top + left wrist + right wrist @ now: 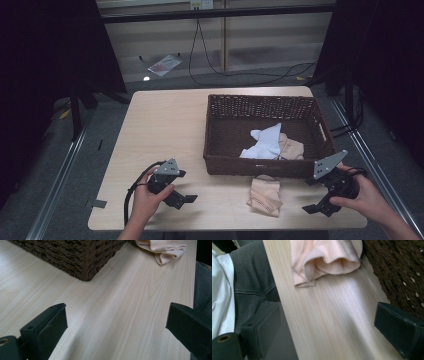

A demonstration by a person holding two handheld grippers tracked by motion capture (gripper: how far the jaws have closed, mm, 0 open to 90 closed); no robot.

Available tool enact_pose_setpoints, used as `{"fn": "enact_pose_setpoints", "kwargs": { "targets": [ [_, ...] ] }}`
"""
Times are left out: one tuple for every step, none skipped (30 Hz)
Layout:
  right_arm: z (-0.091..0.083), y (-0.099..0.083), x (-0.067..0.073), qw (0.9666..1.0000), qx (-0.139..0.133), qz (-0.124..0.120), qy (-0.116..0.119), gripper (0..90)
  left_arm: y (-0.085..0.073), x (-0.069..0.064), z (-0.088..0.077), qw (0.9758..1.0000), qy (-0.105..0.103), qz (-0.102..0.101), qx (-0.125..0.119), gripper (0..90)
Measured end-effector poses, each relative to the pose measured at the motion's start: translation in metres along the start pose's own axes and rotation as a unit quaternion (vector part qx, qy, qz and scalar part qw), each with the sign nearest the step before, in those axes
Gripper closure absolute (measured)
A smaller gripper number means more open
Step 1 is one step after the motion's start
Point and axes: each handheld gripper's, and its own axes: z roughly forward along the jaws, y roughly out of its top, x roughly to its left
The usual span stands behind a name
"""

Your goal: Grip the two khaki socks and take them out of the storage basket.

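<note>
A peach cloth [265,195] lies crumpled at the desk's [165,125] near edge, just before the basket [215,125]. It looks light, limp and soft; its raised folds offer a pinch. Left gripper [186,199] and right gripper [316,208]: jaws wide, empty.

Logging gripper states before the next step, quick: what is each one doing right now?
Left gripper: open, holding nothing, over bare table.
Right gripper: open, holding nothing, near the peach cloth.
</note>
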Motion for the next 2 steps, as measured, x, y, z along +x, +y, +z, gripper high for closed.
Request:
{"fn": "enact_pose_setpoints", "kwargs": {
  "targets": [
    [0.0014, -0.0007, 0.0002, 1.0, 0.0, 0.0, 0.001, 7.4, 0.0004, 0.0001, -0.0007, 1.0, 0.003, 0.005, 0.005, 3.1],
    [0.0028, -0.0012, 0.0006, 1.0, 0.001, 0.001, -0.001, 7.4, 0.0004, 0.0, -0.0009, 1.0, 0.003, 0.005, 0.006, 3.0]
  ]
}}
